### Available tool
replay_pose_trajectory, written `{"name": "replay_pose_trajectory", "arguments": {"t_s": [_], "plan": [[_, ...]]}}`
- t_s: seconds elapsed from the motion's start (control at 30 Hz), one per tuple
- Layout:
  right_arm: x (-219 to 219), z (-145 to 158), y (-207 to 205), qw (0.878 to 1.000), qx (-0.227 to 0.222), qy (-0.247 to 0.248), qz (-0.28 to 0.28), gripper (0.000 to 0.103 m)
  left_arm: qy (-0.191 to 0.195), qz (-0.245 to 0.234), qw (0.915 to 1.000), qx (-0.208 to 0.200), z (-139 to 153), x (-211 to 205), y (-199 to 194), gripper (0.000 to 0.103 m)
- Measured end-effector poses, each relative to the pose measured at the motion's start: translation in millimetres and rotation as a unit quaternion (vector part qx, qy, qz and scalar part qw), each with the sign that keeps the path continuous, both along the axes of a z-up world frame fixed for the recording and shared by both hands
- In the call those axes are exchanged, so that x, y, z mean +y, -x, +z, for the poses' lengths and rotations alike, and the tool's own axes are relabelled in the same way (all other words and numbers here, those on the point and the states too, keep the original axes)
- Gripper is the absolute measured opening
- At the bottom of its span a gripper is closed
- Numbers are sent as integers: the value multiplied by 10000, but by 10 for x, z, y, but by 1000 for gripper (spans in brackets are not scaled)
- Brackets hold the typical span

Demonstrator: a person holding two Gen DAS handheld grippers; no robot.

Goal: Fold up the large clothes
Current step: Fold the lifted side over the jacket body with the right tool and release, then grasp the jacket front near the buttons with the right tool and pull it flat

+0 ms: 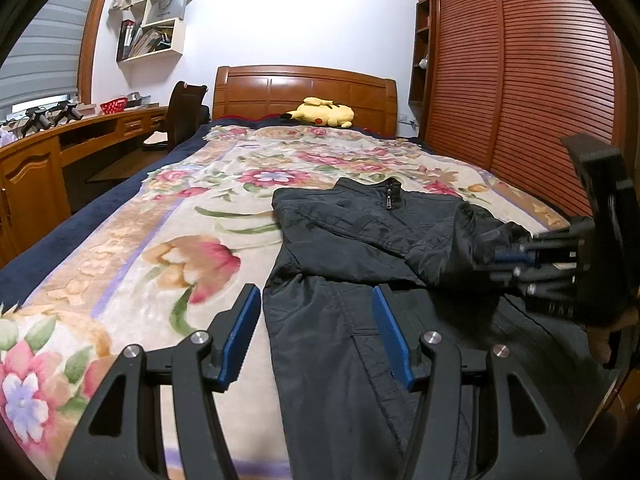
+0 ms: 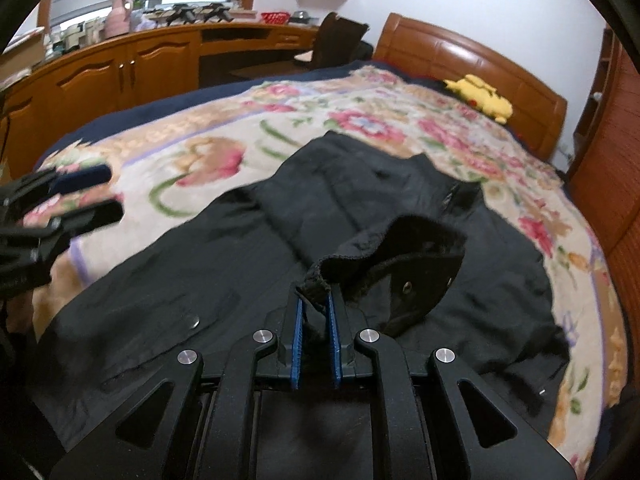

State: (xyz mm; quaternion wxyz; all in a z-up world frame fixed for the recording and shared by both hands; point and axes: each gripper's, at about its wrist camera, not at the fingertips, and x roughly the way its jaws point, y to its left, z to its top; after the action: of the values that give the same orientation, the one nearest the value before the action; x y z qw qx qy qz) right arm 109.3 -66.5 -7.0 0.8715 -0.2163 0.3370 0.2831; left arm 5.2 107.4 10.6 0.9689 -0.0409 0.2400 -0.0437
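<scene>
A black zip-up jacket (image 1: pixel 360 264) lies flat on the floral blanket (image 1: pixel 160 240) of a bed, collar toward the headboard. In the left wrist view my left gripper (image 1: pixel 318 320) hovers open over the jacket's left edge, with nothing pinched between its blue pads. My right gripper (image 1: pixel 498 258) comes in from the right there, clamped on a sleeve. In the right wrist view the right gripper (image 2: pixel 314 300) is shut on the sleeve's cuff (image 2: pixel 400 248), which hangs bunched above the jacket (image 2: pixel 200 272). The left gripper (image 2: pixel 92 192) shows at the left edge, jaws apart.
A yellow plush toy (image 1: pixel 320 112) rests by the wooden headboard (image 1: pixel 304 92). A slatted wardrobe (image 1: pixel 520 80) lines the bed's right side. A wooden desk (image 1: pixel 60 148) and a dark chair (image 1: pixel 184 116) stand to the left. Floral blanket lies bare left of the jacket.
</scene>
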Motion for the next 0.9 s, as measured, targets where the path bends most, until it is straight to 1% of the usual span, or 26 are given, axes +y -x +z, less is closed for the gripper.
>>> {"name": "replay_pose_trajectory", "arguments": {"t_s": [0.27,0.3,0.33,0.37,0.43,0.5,0.53,0.57,0.63,0.73,0.83,0.9], "plan": [[10,-149,121,9995,306,-63,-35,12,-5,31,10000,4,-10,28,-3,57],[5,-156,164,9993,355,-94,-9,17,-2,33,10000,6,-10,30,-4,57],[0,-155,201,9991,402,-130,36,26,0,34,10000,9,-10,33,-2,57],[-7,-153,235,9990,424,-158,68,30,-2,34,10000,8,-10,33,-1,57],[-44,-118,330,9987,417,-257,161,47,-4,29,10000,7,-10,35,-2,57],[-77,-70,391,9988,325,-307,196,51,-8,26,10000,8,-12,38,-3,57],[-99,-34,419,9992,193,-286,192,51,-5,31,10000,7,-10,35,-3,57],[-131,16,448,9996,-40,-246,141,52,-1,31,10000,7,-10,33,-3,57],[-190,76,433,9995,-211,-244,25,52,-4,30,10000,11,-11,32,-4,57],[-237,67,303,9995,-182,-209,-175,52,-21,17,10000,24,-23,26,-1,57],[-219,-62,132,9994,-2,-227,-275,52,-60,-1,10000,30,-27,14,6,57],[-156,-200,22,9992,155,-203,-320,51,-79,5,10000,41,-31,14,8,57]]}}
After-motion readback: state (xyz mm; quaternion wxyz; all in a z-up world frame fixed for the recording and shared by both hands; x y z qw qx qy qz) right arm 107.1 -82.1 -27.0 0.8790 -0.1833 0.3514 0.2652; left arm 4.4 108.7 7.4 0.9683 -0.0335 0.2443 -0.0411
